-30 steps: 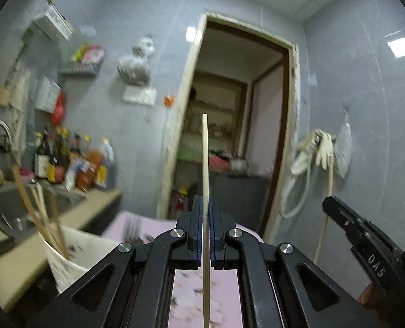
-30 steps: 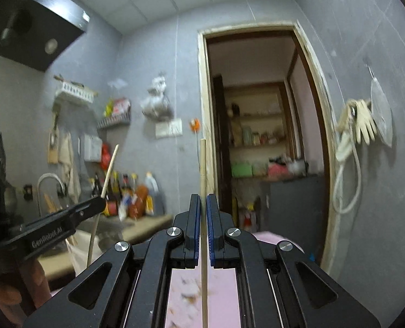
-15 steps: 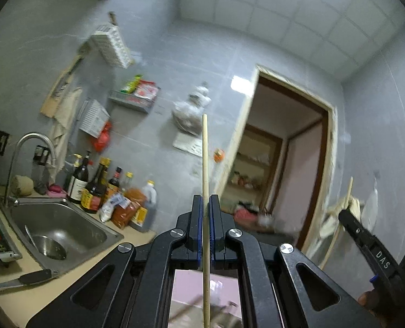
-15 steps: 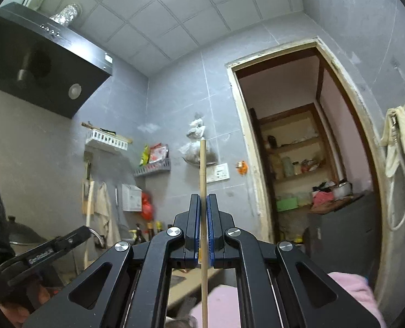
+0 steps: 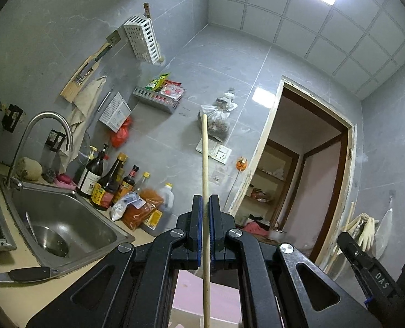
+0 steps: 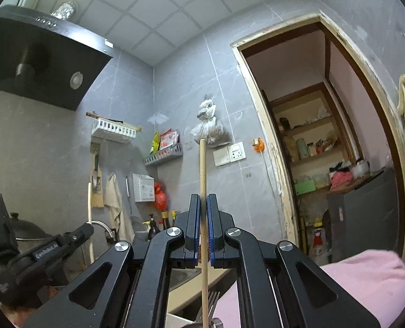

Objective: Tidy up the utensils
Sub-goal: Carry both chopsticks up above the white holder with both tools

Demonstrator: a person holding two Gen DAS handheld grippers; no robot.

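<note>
- Left gripper (image 5: 205,210): jaws closed on a chopstick (image 5: 204,164), clamped low on the shaft; its tip stands up in front of the hanging bag (image 5: 219,120) on the wall.
- Right gripper (image 6: 204,213): jaws closed on a second chopstick (image 6: 202,180), likewise upright, tip just below the same bag in its own view.
- Each gripper shows in the other's view: the right at the lower right edge, the left at the lower left, both sticks raised.
- Step in hand, as judged: carrying the pair to wherever they are to be stored. No holder is in sight, so the drop spot cannot be told.
- Advice: keep both grips firm, keep the sticks parallel and apart, tip them down only once above the receptacle, and release one at a time.
- Risk: a thin round shaft can pivot in flat pads.
- Sink (image 5: 65,218): steel, left of the left gripper, a ladle lying in it, a curved tap (image 5: 46,125) over it.
- Bottles (image 5: 112,183): a cluster right of the sink on the beige counter (image 5: 19,295).
- Knife (image 5: 25,274): in front of the sink.
- Room: grey tiled walls, racks above the sink, an open doorway (image 6: 320,142) right of the bag, pink cloth (image 6: 366,278) low in the right view.
</note>
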